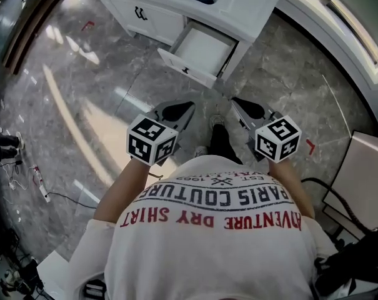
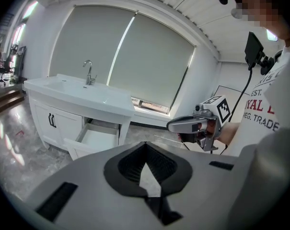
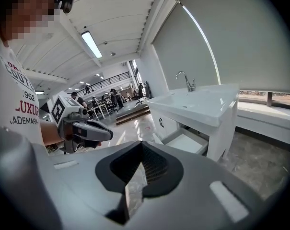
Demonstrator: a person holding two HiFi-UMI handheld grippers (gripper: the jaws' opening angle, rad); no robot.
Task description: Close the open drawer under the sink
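A white sink cabinet (image 1: 245,8) stands at the top of the head view. Its drawer (image 1: 198,52) is pulled out and looks empty inside. The drawer front carries a small dark handle (image 1: 185,70). Both grippers hang in the air short of the drawer and touch nothing. My left gripper (image 1: 179,111) and my right gripper (image 1: 246,109) are side by side with jaws shut and empty. The open drawer (image 2: 94,138) shows low left in the left gripper view. In the right gripper view the drawer (image 3: 185,143) sits below the basin, with the left gripper (image 3: 94,133) at left.
Cabinet doors with black handles (image 1: 140,12) are left of the drawer. The floor is glossy grey marble (image 1: 82,92). A raised white window ledge (image 1: 338,24) curves along the right. Cables (image 1: 39,183) lie at the left, a white panel (image 1: 363,174) at the right.
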